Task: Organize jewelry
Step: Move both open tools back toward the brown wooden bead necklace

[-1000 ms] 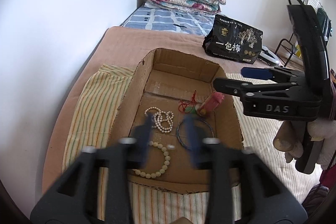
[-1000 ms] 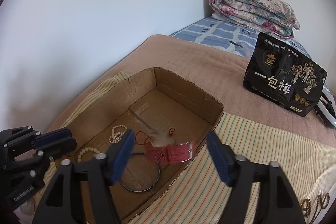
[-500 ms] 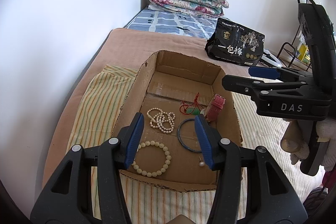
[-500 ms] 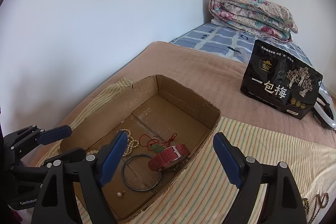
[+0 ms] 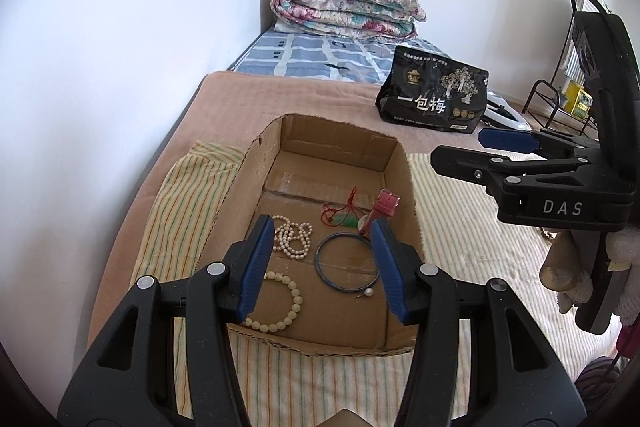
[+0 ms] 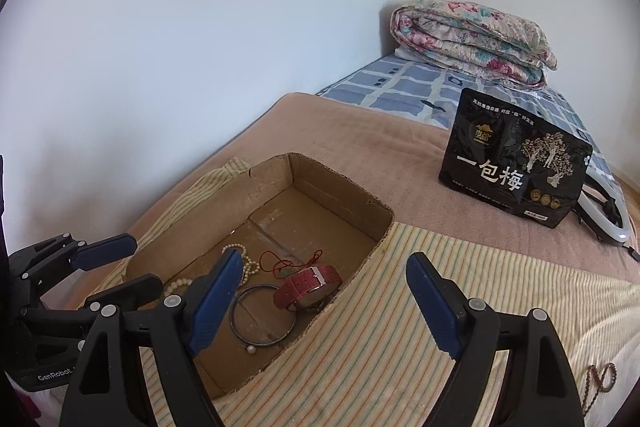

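An open cardboard box [image 5: 332,137] sits on a striped cloth on the bed. Inside lie a pearl necklace [image 5: 294,237], a cream bead bracelet [image 5: 280,307], a blue bangle [image 5: 346,263], a small pearl pin [image 5: 368,292], a red-cord green pendant [image 5: 344,217] and a red watch [image 5: 384,207]. My left gripper [image 5: 324,259] is open and empty above the box's near end. My right gripper [image 6: 324,291] is open and empty above the box's right wall [image 6: 360,267], with the red watch [image 6: 308,285] just beyond it. A dark bead chain [image 6: 598,383] lies on the cloth at the right.
A black snack bag [image 5: 434,97] stands on the brown blanket [image 5: 300,95] behind the box. A folded floral quilt [image 5: 344,7] lies at the bed's head. A white wall runs along the left. A black wire rack [image 5: 560,99] stands at the far right.
Both grippers have pulled back and up from the box. The red watch, between the right gripper's fingers a second ago, now lies in the box. The left jaws have opened wider.
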A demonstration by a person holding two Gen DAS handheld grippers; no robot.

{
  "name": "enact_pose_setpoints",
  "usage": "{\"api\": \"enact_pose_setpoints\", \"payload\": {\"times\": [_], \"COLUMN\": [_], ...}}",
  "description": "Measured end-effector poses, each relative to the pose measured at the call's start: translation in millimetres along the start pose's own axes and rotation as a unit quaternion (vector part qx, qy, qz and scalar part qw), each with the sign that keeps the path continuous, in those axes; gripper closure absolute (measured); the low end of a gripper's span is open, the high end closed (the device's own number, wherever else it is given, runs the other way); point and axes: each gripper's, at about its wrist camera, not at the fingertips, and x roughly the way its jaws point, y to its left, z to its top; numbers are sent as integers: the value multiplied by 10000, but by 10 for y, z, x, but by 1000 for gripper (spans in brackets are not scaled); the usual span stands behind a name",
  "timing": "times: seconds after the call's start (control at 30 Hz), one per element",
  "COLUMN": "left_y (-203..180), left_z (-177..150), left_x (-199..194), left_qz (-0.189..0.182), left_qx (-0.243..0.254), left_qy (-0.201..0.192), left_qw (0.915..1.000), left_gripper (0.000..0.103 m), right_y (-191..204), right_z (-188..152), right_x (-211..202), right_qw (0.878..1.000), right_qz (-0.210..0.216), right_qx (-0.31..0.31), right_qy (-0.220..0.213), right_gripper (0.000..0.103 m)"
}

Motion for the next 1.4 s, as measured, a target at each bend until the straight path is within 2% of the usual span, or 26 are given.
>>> {"api": "enact_pose_setpoints", "payload": {"times": [0.43, 0.67, 1.1, 1.4], "left_y": [-408, -709, -1413, -1883], "left_z": [79, 83, 0, -139], "left_x": [-263, -322, -237, -118], "left_qz": [-51, -180, -582, -869], "left_qx": [224, 329, 655, 884], "left_qy": [-231, -261, -66, 109], "left_qw": [9995, 9990, 9961, 9922], "left_gripper": [52, 52, 52, 52], "right_y": [-269, -578, -1510, -2274], "right_z": [-112, -290, -868, -1301], "right_x": [-509, -834, -1490, -1778], "right_qw": [9996, 9988, 9922, 9802], "right_qz": [-139, -312, -947, -1412], "right_qx": [113, 250, 765, 1374], "right_qy": [-231, -292, -279, -175], "right_gripper": [17, 16, 14, 14]}}
